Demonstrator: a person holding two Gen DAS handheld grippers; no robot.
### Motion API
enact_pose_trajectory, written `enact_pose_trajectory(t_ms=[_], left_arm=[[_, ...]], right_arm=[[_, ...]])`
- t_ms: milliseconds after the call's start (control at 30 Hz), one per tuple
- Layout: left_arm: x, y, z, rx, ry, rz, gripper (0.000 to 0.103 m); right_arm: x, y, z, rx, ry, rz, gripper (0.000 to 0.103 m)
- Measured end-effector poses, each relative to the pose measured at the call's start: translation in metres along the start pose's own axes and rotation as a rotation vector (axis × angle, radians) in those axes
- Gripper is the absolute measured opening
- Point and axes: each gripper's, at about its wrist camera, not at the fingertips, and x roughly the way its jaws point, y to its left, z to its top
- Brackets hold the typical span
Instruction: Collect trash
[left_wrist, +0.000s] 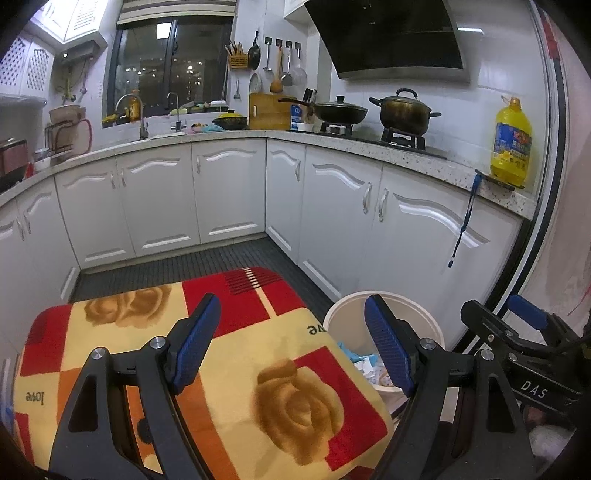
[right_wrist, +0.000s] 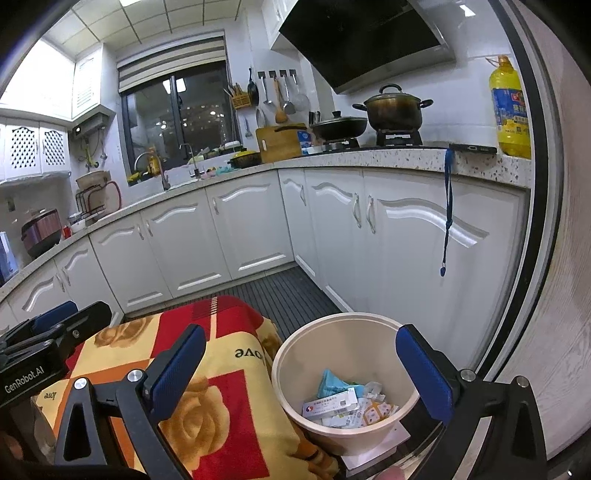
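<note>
We hold both claws, left gripper (left_wrist: 291, 345) and right gripper (right_wrist: 301, 369), spread and empty above the rose-patterned red-and-yellow blanket-covered surface (left_wrist: 229, 365), which looks bare of litter. The cream round plastic waste bin (right_wrist: 295, 373) stands just off its right edge, paper wrappers and packets (right_wrist: 347, 402) inside. We judge the drop finished; next we need fresh trash to find.

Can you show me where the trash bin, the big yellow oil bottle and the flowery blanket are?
trash bin (right_wrist: 291, 354), right wrist view, on its cream rim at the left.
yellow oil bottle (left_wrist: 511, 146), left wrist view, on its label.
flowery blanket (left_wrist: 295, 406), left wrist view, on the big brown rose.
</note>
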Motion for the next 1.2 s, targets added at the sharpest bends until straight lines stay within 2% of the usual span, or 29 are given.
enact_pose_trajectory(t_ms=[300, 1200], left_arm=[[-0.0031, -0.001, -0.0008, 0.011, -0.012, 0.019, 0.08], [0.0041, -0.0042, -0.0025, 0.002, 0.0, -0.023, 0.08]], right_arm=[[-0.0023, 0.0018, -0.0005, -0.001, -0.001, -0.007, 0.103], [-0.0054, 0.0039, 0.0057, -0.023, -0.022, -0.036, 0.103]])
